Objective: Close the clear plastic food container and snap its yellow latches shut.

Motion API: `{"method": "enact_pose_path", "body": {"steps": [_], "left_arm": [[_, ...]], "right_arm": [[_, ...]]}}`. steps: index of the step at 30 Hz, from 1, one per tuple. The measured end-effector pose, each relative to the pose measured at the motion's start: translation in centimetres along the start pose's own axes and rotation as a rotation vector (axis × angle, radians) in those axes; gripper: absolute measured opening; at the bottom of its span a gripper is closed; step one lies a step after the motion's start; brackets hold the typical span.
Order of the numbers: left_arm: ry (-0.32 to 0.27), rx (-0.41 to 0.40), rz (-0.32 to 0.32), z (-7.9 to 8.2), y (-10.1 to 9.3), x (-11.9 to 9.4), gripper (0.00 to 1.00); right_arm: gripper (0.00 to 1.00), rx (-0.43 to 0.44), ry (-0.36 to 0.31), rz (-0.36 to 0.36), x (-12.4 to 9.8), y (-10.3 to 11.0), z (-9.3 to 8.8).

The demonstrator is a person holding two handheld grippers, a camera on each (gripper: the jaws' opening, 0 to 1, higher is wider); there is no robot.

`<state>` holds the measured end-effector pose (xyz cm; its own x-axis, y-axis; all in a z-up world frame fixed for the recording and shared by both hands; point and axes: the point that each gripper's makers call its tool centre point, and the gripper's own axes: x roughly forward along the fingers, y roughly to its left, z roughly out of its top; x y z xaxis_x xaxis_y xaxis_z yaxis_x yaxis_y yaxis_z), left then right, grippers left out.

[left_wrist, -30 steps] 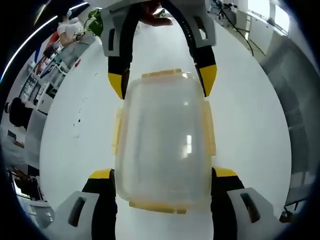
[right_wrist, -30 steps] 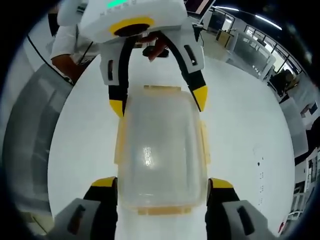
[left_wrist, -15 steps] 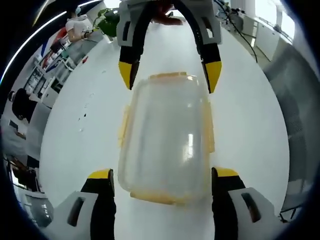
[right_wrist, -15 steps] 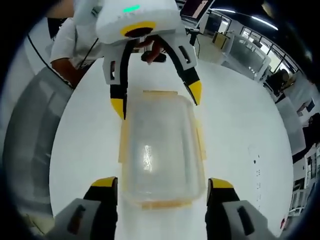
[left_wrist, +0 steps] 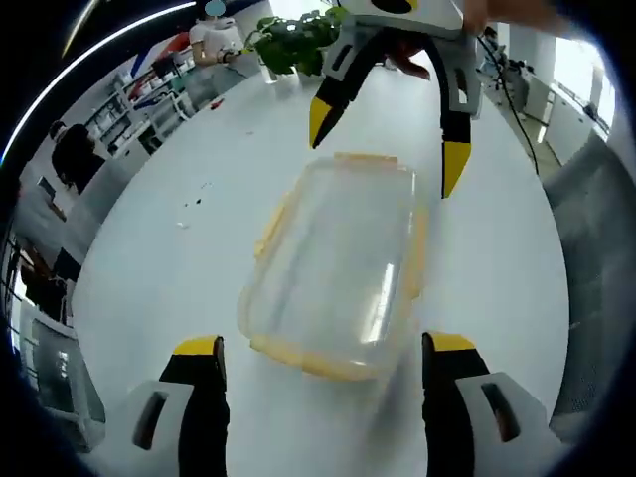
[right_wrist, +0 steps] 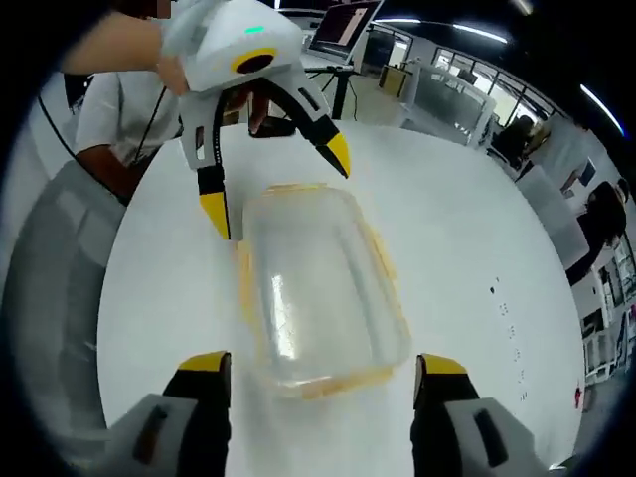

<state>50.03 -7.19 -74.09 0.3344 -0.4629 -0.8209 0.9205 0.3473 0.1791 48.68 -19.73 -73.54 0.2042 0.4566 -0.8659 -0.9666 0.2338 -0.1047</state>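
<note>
white round table point(left_wrist: 149, 248) in an open office carries a clear plastic food container point(left_wrist: 338, 263) lying closed near its middle, yellow latches point(left_wrist: 415, 256) running along its long sides and at both ends. in the left gripper view the left gripper point(left_wrist: 323, 350) hangs above the container's near end with its yellow-tipped jaws spread wide and nothing between them, clear of the plastic; the right gripper point(left_wrist: 383, 139) faces it from the far end, jaws likewise apart, tips just off the container's far corners. in the right gripper view the same container point(right_wrist: 318, 288) sits slightly askew on the table point(right_wrist: 467, 248), the right gripper point(right_wrist: 320, 363) open over its near end and the left gripper point(right_wrist: 273, 184) open at the far end. a person in a white shirt point(right_wrist: 119, 104) stands behind the table. a green plant point(left_wrist: 293, 35) sits at the table's far edge, with desks and shelves beyond it.
</note>
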Motion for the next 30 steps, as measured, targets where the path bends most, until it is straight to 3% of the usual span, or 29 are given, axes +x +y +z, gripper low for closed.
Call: {"method": "enact_pose_path", "body": {"steps": [6, 18, 20, 30], "left_arm": [[-0.026, -0.019, 0.051, -0.3, -0.1, -0.6, 0.78], [-0.088, -0.107, 0.083, -0.1, -1.3, -2.1, 0.8], [-0.108, -0.127, 0.088, 0.0, -1.7, -2.3, 0.8], [-0.191, -0.166, 0.179, -0.1, -3.0, -4.4, 0.82]], "right_arm": [[0.74, 0.038, -0.003, -0.035, -0.5, 0.4, -0.8], [0.74, 0.121, -0.097, -0.11, -1.4, 2.1, -0.2], [0.75, 0.172, -0.141, -0.129, -1.6, 2.2, 0.1], [0.74, 0.223, -0.195, -0.197, -3.1, 3.5, 0.0]]}}
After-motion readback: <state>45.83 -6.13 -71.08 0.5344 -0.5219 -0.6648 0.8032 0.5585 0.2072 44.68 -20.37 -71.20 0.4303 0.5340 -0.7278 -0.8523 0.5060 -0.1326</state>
